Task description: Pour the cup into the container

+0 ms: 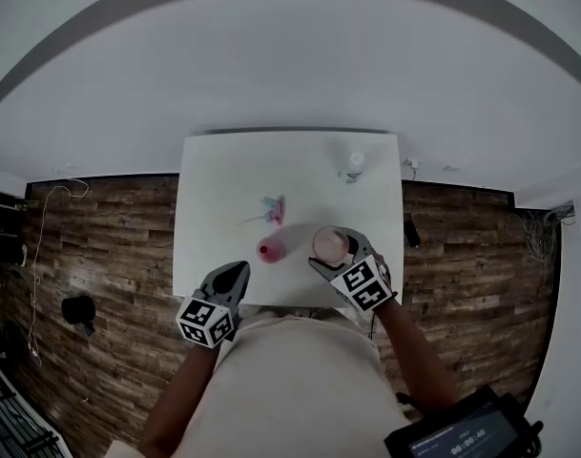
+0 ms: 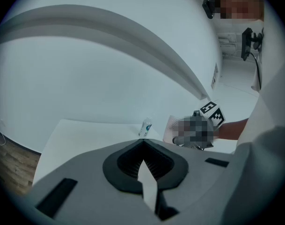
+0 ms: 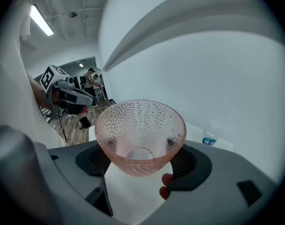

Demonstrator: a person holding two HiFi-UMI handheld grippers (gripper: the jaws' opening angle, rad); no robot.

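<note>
**Pink cup in the right gripper, red-mouthed container just to its left**

The right gripper (image 1: 336,256) is clamped on a pink cup (image 3: 140,135), its jaws pressing the lower wall from both sides. The cup is see-through, cone-shaped and covered in small raised dimples, with a narrow flat base and a wide round rim. It sits roughly upright with its mouth up, low over the near part of the white table (image 1: 223,189). In the right gripper view nothing shows inside it.

A second small round vessel, pinkish with a red mouth (image 1: 271,249), stands on the table just to the left of the held cup, between the two grippers. I take this for the container. Any tip of the cup would have to go leftward, across the person's front.

The left gripper (image 1: 235,277) has its jaws together on nothing and hangs near the table's front edge, close to the container on its other side.

Farther back lie a small pink and blue item (image 1: 274,208) and a clear plastic bottle (image 1: 353,166), both well clear of the work.
</note>
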